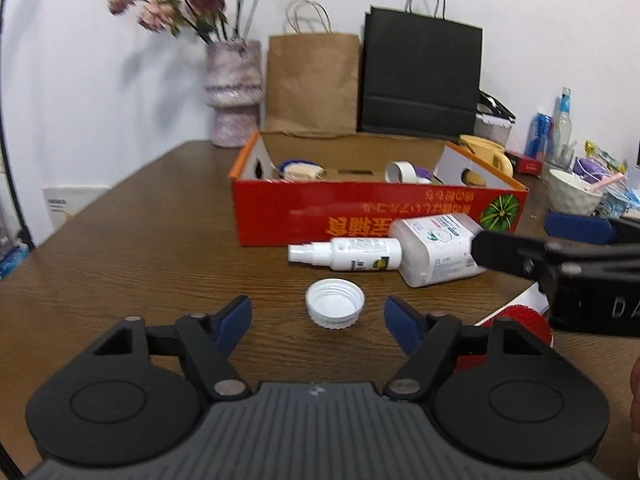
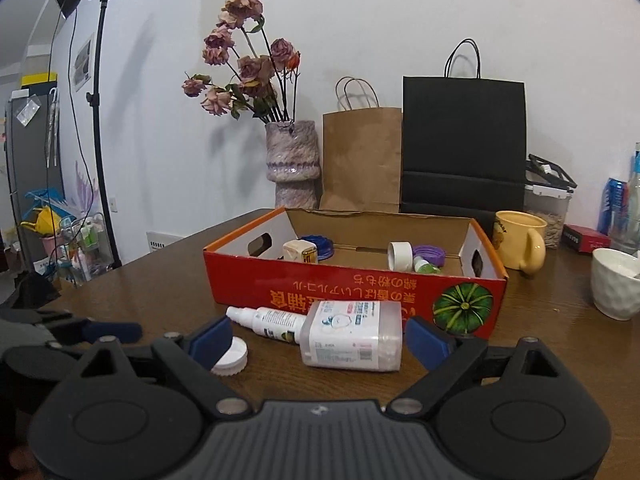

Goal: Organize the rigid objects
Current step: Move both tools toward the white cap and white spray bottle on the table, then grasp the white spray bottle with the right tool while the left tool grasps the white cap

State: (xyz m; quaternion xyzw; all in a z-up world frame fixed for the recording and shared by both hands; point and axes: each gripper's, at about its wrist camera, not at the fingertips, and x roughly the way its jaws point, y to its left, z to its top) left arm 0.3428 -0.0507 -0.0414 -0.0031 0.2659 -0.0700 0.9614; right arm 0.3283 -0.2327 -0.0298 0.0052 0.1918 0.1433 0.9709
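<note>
Left gripper (image 1: 318, 314) hovers low in the frame with its blue-padded fingers spread, and the white ribbed plastic screw cap (image 1: 335, 303) sits open-side up on the dark wood-grain bench (image 1: 140, 248) right between the tips, no pad touching it, nothing grasped. Over on the right wrist view, the right gripper (image 2: 318, 342) is released too, fingers wide, with the clear rectangular plastic container with a white label (image 2: 354, 336) lying on its side between the blue pads, untouched as far as I can see. Just left of that container, touching it, lies the slim white spray bottle (image 2: 266, 320), nozzle pointing to the left of the frame. Both rest against the front wall of the red open-topped cardboard box with a green pumpkin print (image 2: 360, 292) at centre frame. Inside the box: a white tape-like ring (image 2: 400, 255), a purple lid (image 2: 430, 256), a blue lid (image 2: 320, 244) and a small cream-coloured jar (image 2: 299, 254). Right of the box stands a yellow ceramic mug (image 2: 520, 246). In the left wrist view the right gripper's black finger (image 1: 504, 254) pokes in from the right edge, over the container's end.
</note>
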